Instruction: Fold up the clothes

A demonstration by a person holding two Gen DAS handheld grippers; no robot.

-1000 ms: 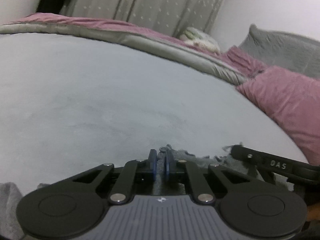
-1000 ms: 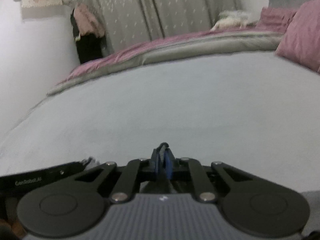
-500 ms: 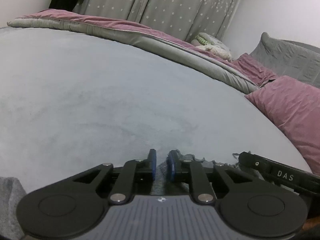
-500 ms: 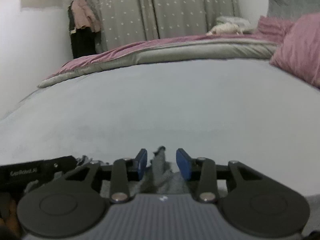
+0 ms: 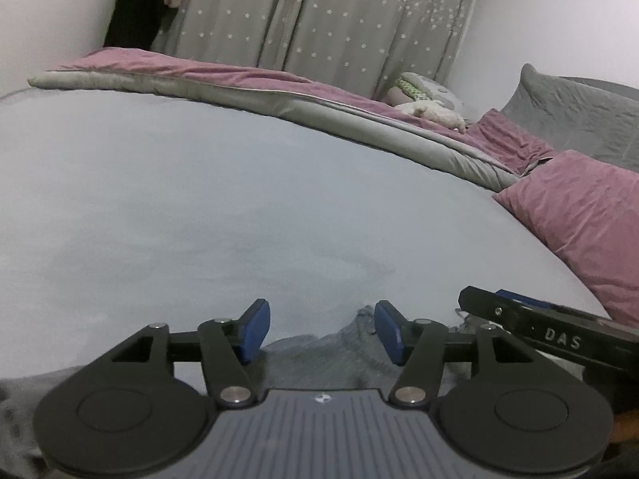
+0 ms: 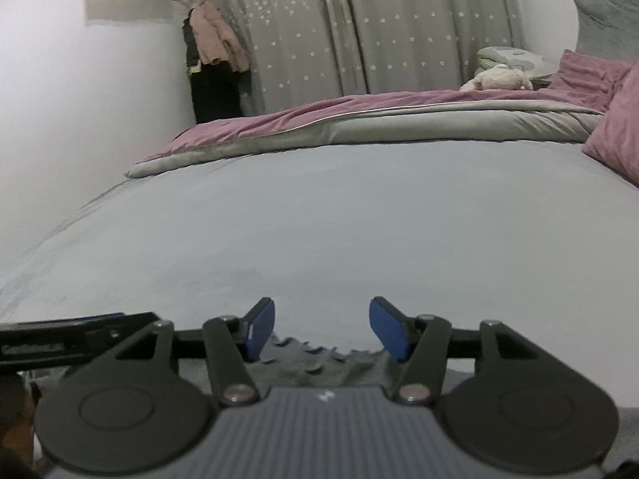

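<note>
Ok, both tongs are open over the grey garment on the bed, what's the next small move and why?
Probably draw both back and re-grip for the next fold. The left tongs and right tongs stand wide open, and the grey garment lies loose on the bed sheet below them, its edge held by neither.

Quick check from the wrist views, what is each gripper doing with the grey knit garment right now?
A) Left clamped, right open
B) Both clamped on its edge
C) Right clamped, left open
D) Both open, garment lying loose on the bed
D. The left gripper and right gripper both show blue pads spread wide, with the grey knit garment lying unpinched on the bed sheet between them.
</note>
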